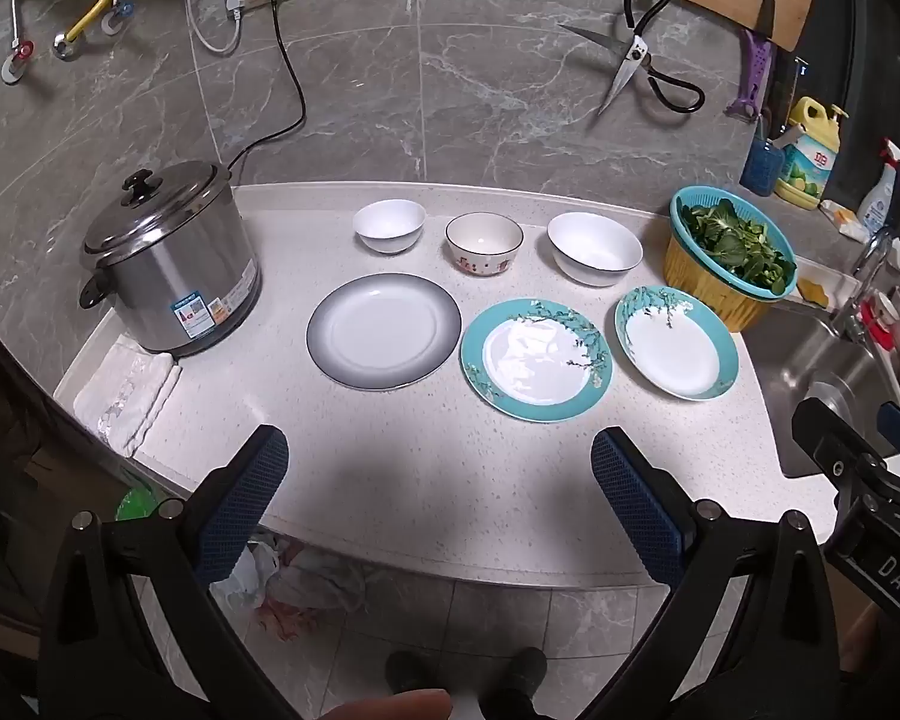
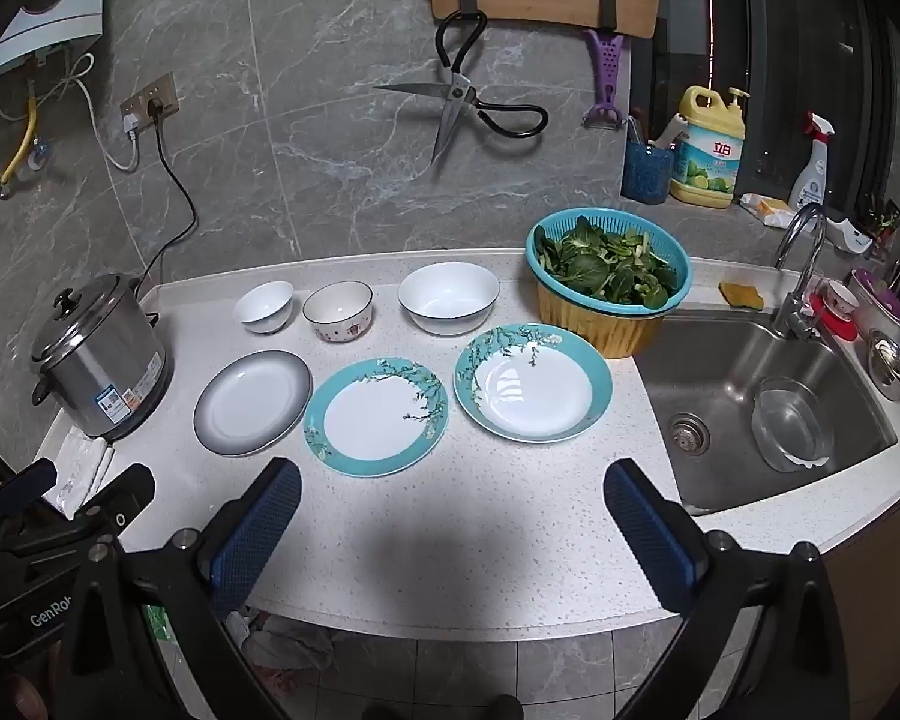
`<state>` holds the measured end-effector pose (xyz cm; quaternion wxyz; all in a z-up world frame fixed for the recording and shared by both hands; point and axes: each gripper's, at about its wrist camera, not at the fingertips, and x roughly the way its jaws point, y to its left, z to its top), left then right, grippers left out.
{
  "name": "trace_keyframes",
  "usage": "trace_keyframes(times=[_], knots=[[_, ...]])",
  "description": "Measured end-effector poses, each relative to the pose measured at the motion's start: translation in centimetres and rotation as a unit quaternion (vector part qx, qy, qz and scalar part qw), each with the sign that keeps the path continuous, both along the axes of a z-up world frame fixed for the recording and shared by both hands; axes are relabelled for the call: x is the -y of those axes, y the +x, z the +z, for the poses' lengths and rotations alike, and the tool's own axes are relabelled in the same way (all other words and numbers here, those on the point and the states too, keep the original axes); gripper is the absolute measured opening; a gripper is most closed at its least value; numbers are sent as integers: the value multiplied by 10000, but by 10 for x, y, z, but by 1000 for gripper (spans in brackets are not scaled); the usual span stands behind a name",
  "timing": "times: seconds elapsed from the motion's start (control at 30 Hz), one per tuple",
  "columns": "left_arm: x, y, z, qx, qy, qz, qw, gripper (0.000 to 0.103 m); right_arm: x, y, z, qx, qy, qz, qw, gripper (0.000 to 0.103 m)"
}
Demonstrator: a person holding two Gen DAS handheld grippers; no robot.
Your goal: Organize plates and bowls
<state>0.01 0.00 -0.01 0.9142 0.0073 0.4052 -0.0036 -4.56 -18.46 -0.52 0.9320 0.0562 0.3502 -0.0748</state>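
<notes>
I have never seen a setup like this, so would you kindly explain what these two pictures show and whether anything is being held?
A person holds a two-finger claw in each hand, each carrying a fisheye camera looking forward along its fingers. One picture is from the left claw, the other from the right claw. Both are open and hold nothing. On the counter lie a grey-rimmed plate, two teal plates and, behind them, three bowls. A steel pot, a basket of greens and a sink flank them.
</notes>
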Motion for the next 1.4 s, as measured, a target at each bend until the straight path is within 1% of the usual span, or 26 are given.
trace_keyframes(times=[0.27, 0.33, 0.6, 0.67, 0.77, 1.03, 1.27, 1.33, 1.4], knots=[[0, 0, 0, 6, 21, -2, 10000, 103, -3, 0, 4, -4, 0, -7, 10000, 103], [0, 0, 0, 4, 23, -5, 10000, 103, 3, 1, 0, -12, 1, -12, 10000, 103], [0, 0, 0, -17, 32, -2, 10000, 103, 6, 3, -2, -14, 7, 6, 10000, 103], [-2, -2, -6, -25, 32, 10, 10000, 103, 5, 3, -2, -15, 6, 9, 10000, 103], [0, -3, -6, -39, 40, 25, 10000, 103, 0, 0, -3, -42, 3, 39, 10000, 103], [5, 9, -12, -136, 76, 130, 9998, 103, 2, 9, -5, -103, 34, 133, 9999, 103], [13, 21, -26, -235, 166, 403, 9988, 103, 12, 22, -11, -150, 94, 348, 9992, 103], [14, 26, -32, -276, 202, 492, 9982, 103, 15, 28, -13, -179, 116, 440, 9988, 103], [12, 32, -45, -428, 129, 566, 9974, 103, 19, 35, -17, -226, 135, 533, 9982, 103]])
